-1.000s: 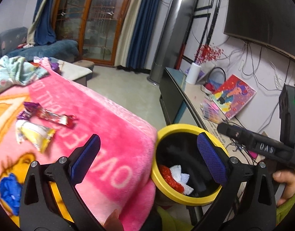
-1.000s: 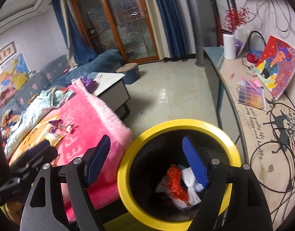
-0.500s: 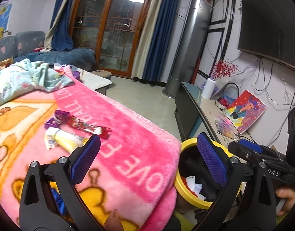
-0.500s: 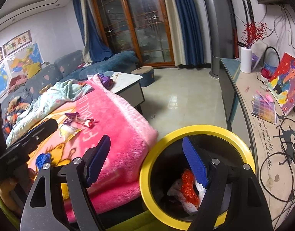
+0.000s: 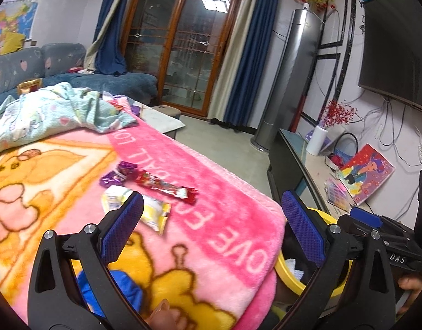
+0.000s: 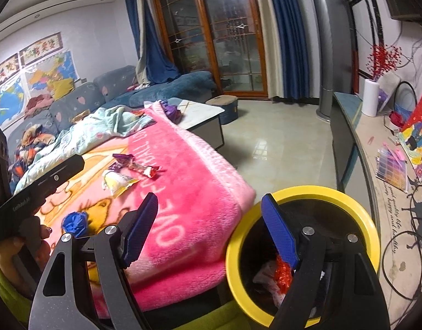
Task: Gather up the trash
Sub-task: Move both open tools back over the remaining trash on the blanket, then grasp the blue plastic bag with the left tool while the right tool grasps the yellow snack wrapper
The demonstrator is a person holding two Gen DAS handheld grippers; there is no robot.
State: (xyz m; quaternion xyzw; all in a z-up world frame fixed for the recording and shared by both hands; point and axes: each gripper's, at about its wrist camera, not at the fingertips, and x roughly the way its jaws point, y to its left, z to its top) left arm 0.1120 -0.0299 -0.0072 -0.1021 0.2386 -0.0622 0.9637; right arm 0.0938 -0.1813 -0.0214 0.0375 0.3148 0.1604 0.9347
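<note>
Wrappers lie on a pink blanket (image 5: 216, 214): a red candy wrapper (image 5: 164, 186), a purple one (image 5: 118, 175), a yellow-white packet (image 5: 139, 209) and a crumpled blue piece (image 5: 117, 288). My left gripper (image 5: 211, 225) hangs open over the blanket, just short of the yellow packet, nothing between its pads. My right gripper (image 6: 211, 231) is open and empty, straddling the blanket edge and the yellow-rimmed bin (image 6: 370, 236), which holds red and white scraps (image 6: 282, 272). From this side I see the red wrapper (image 6: 145, 169), yellow packet (image 6: 117, 181) and blue piece (image 6: 74, 221).
A pale blue quilt (image 5: 54, 112) is bunched at the blanket's far end. A low TV bench (image 6: 376, 165) with a painting (image 5: 367, 176), cables and a paper roll (image 6: 370, 99) runs along the right wall. A grey sofa (image 6: 81, 101) stands at the left; tiled floor (image 6: 277, 140) lies between.
Both grippers have swung left, away from the bin and over the pink blanket. The wrappers now sit nearer the middle of both views. Both sets of jaws stayed open.
</note>
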